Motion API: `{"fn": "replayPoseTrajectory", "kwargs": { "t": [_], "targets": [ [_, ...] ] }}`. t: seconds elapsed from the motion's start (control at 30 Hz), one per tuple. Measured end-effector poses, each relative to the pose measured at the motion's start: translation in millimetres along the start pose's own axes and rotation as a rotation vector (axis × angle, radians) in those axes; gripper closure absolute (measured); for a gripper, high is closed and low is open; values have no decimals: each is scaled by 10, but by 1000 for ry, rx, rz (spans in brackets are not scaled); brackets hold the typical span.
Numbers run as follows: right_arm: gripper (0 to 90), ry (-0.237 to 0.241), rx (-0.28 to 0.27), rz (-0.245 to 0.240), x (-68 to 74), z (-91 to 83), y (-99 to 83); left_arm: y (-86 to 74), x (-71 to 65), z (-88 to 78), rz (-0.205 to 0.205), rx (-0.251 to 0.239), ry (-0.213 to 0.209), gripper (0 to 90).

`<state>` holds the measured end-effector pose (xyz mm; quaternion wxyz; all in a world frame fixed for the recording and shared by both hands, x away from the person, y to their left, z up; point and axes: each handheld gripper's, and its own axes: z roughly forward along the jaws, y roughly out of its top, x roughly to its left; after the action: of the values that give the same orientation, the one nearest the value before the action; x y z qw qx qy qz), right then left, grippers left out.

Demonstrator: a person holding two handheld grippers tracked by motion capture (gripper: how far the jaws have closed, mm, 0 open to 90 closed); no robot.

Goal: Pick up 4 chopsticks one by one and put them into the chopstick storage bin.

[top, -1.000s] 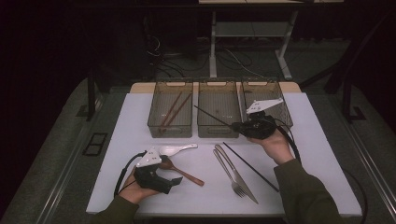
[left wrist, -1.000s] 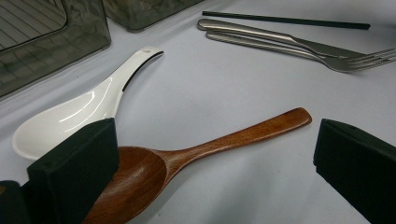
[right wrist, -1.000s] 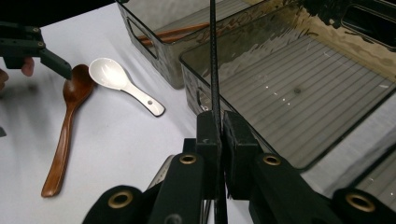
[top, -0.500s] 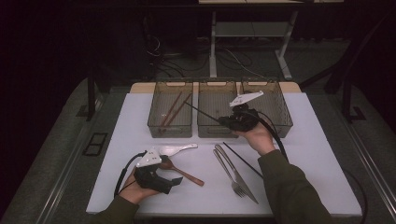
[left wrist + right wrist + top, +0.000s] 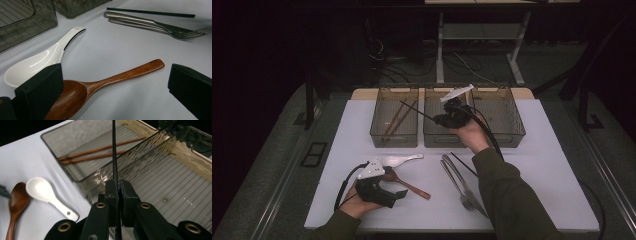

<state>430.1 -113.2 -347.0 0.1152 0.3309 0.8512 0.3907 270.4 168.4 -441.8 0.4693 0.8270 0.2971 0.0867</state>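
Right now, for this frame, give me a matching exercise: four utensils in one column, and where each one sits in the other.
Things:
1. black chopstick
2. brown chopsticks
3. white spoon
4. forks

Places:
A. inside the left bin
B. on the table, beside the wooden spoon
C. clamped in the right tongs
D. on the table, in front of the middle bin

Pairs: 1-C, 2-A, 3-B, 4-D

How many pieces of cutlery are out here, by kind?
Chopsticks: 4, two brown in the left bin, one black held in the right gripper, one black on the table
Spoons: 2, white and wooden
Forks: 2
Total: 8
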Motion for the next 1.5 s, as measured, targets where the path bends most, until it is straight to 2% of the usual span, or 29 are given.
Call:
{"fn": "replayPoseTrajectory", "kwargs": {
  "t": [0.43, 1.0, 1.23, 1.37, 1.4, 1.5],
  "targets": [
    [854, -17, 68, 8, 69, 402, 351, 2, 0, 2, 12, 0, -3, 0],
    [854, -43, 124, 35, 157, 914, 659, 10, -15, 6, 15, -3, -11, 0],
    [853, -45, 155, 27, 200, 1102, 731, 11, -14, 10, 24, -5, -15, 0],
    [842, -36, 151, 36, 227, 1163, 752, 11, -15, 8, 23, -6, -18, 0],
    [817, -31, 153, 26, 226, 1164, 752, 12, -15, 6, 23, -2, -19, 0],
    [771, -19, 150, 36, 229, 1162, 751, 13, -15, 2, 23, -4, -20, 0]
  ]
}}
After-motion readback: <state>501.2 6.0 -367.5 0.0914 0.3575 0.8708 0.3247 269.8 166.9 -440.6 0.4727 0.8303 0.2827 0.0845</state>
